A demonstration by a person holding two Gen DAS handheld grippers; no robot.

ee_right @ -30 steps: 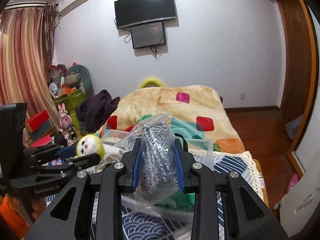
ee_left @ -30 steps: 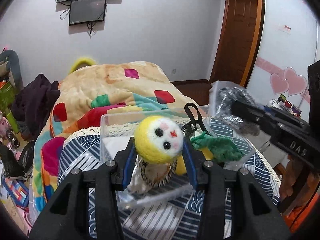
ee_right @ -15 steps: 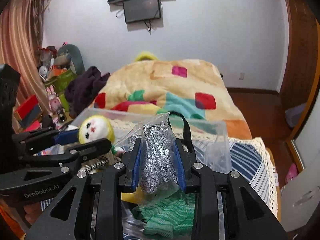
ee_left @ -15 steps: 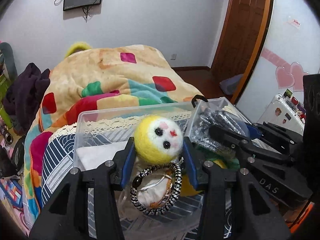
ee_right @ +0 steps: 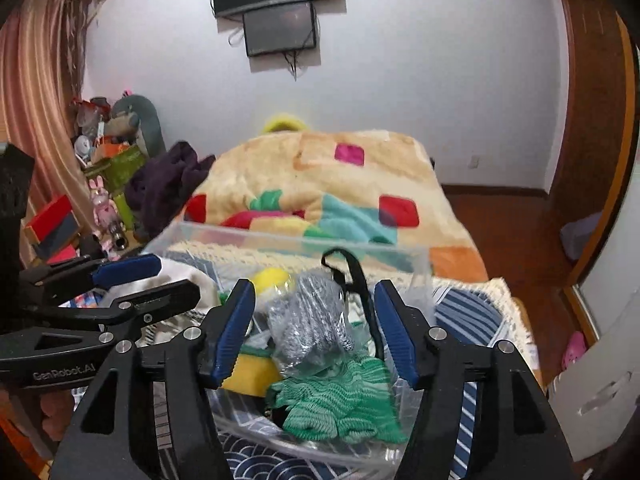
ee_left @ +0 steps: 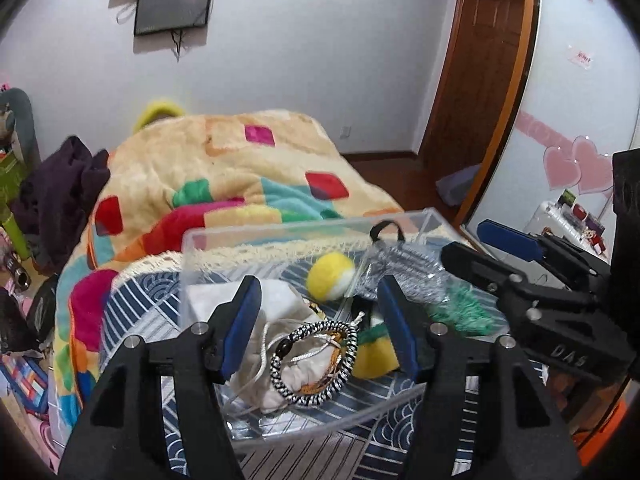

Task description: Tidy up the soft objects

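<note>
A clear plastic bin (ee_left: 280, 232) stands on the blue patterned cloth and shows in the right wrist view (ee_right: 248, 236) too. In it lie a yellow-and-white felt ball toy (ee_left: 331, 276), a white pouch with a braided bracelet (ee_left: 316, 356), a bagged grey knit item (ee_right: 316, 320), a green knit cloth (ee_right: 340, 396) and a yellow sponge (ee_left: 374, 356). My left gripper (ee_left: 320, 324) is open and empty above the bin. My right gripper (ee_right: 314, 328) is open above the bagged item, not holding it.
The bin sits on a table with a lace-edged cloth (ee_right: 476, 312) beside a bed with a colourful blanket (ee_left: 224, 168). Cluttered shelves and toys (ee_right: 104, 168) stand on the left. A wooden door (ee_left: 480, 80) and a white cabinet (ee_right: 600, 392) are on the right.
Both grippers opened. The felt ball toy dropped from the left gripper into the bin, and the bagged grey item dropped from the right gripper into the bin.
</note>
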